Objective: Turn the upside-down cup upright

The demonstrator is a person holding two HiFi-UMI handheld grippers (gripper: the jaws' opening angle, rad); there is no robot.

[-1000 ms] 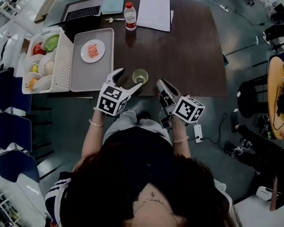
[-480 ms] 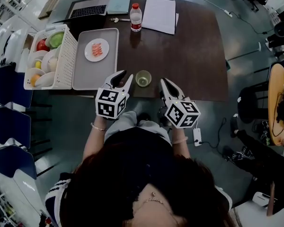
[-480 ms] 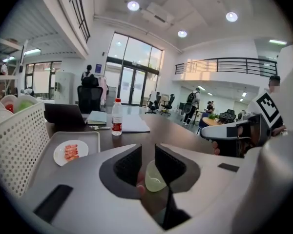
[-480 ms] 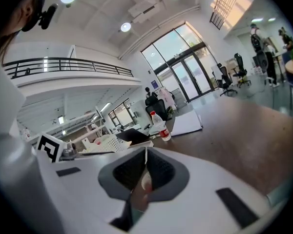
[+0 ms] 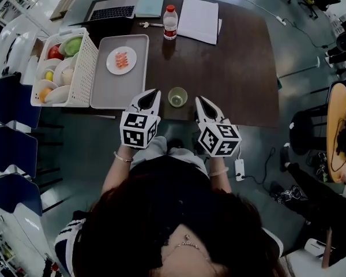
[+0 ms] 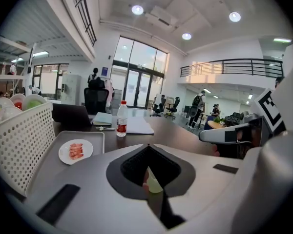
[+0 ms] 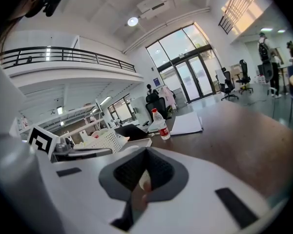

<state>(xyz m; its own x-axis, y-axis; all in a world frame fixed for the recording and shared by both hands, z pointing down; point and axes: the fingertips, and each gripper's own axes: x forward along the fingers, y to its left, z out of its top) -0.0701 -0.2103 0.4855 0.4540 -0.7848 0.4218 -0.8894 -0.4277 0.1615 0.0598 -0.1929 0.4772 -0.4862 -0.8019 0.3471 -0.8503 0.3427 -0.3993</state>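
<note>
Head view: both hands hold their grippers low at the worktop's (image 5: 236, 74) near edge. The left gripper (image 5: 154, 92) and right gripper (image 5: 199, 99) flank the one cup (image 5: 177, 97), which stands mouth-up, apart from both.

Left gripper view: the jaws have just closed together on nothing. One bottle (image 6: 121, 119) carries a red label, unreadable.

Right gripper view: the jaws have likewise just closed, empty.

Your head camera looks steeply down past your own hair (image 5: 173, 229) onto the tabletop (image 5: 230, 68), taking in your left tongs (image 5: 152, 95) and right tongs (image 5: 200, 101) from just above. Each tongs camera rides close behind its jaws and looks almost level across the tabletop toward the glass doors (image 6: 136, 87), the two side by side. All three views share the water bottle (image 5: 170, 23) at the far edge.
</note>
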